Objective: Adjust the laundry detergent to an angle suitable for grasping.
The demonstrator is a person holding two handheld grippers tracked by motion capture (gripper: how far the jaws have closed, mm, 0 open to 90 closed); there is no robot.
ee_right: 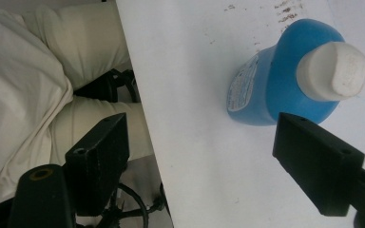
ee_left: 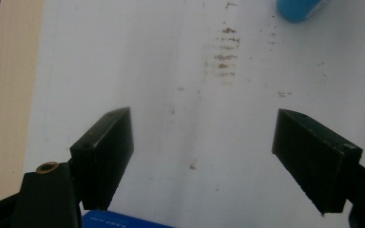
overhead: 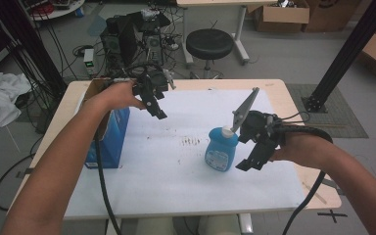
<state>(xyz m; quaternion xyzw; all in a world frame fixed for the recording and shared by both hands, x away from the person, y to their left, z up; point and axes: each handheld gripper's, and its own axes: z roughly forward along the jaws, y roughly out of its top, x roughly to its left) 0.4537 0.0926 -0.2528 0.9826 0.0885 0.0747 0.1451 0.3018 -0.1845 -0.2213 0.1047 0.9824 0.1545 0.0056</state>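
A blue bottle (overhead: 220, 152) with a white cap (overhead: 229, 132) stands upright on the white sheet (overhead: 186, 186), right of the middle. My right gripper (overhead: 252, 157) hovers just to its right, open, apart from it. In the right gripper view the bottle (ee_right: 271, 80) sits beyond the right jaw, outside the gap, and the gripper (ee_right: 200, 122) holds nothing. My left gripper (overhead: 155, 108) hangs open over the back left of the sheet, beside a blue box (overhead: 108, 139). The left gripper view has its jaws (ee_left: 202, 118) wide apart over bare sheet, with the bottle's base (ee_left: 298, 9) far off.
The open-topped blue box stands at the table's left edge. Brown smudges (overhead: 192, 142) mark the sheet's middle. A black stool (overhead: 209, 43) and computer gear (overhead: 132, 36) stand behind the table. The person's pale trousers (ee_right: 52, 95) lie below the near edge.
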